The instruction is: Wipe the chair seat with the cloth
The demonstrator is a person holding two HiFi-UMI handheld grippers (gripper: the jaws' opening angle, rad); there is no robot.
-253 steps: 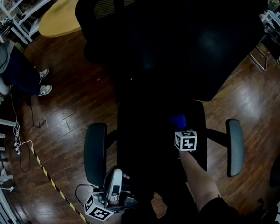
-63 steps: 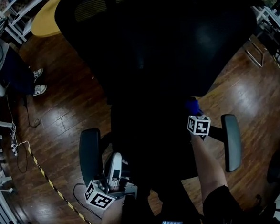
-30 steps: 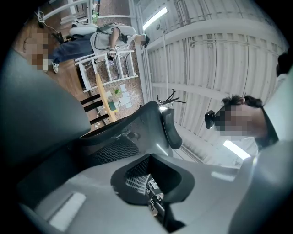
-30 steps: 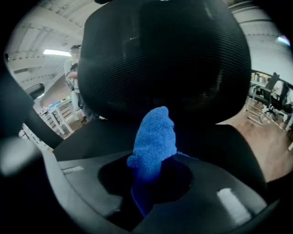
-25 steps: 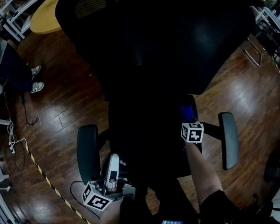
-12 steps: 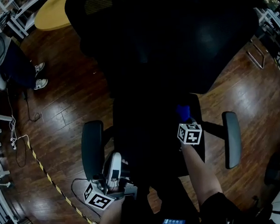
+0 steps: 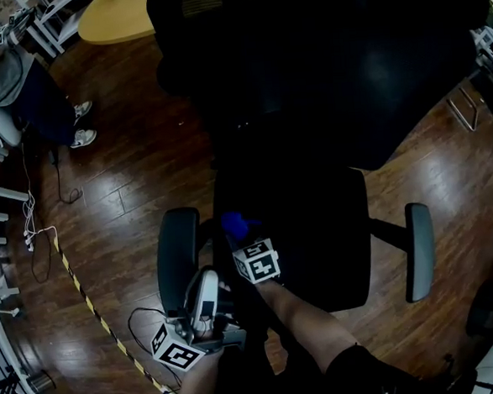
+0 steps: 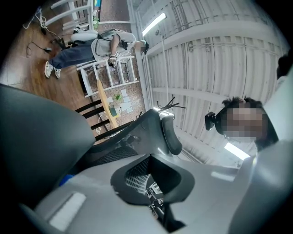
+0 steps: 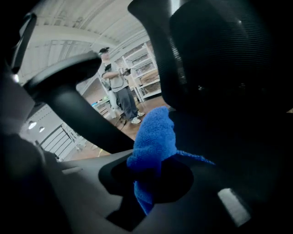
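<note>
The black office chair's seat [image 7: 316,229] fills the middle of the head view, under its tall backrest [image 7: 330,68]. My right gripper [image 7: 243,241] is shut on a blue cloth [image 7: 236,225] at the seat's left edge, close to the left armrest [image 7: 179,260]. In the right gripper view the cloth [image 9: 153,141] bunches up out of the jaws [image 9: 151,183], with the armrest [image 9: 78,105] to its left and the backrest [image 9: 224,55] behind. My left gripper [image 7: 200,309] hangs low beside the chair's front left corner, tilted upward, jaws [image 8: 151,183] shut and holding nothing.
The right armrest [image 7: 418,251] juts out at the far side. A person [image 7: 28,89] stands at the back left near white racks. A yellow table [image 7: 116,16] is behind the chair. Striped tape [image 7: 95,316] and cables [image 7: 39,240] lie on the wood floor.
My right gripper has swept the cloth from the seat's right side across to its left edge by the left armrest. The left gripper has stayed low at the front left.
</note>
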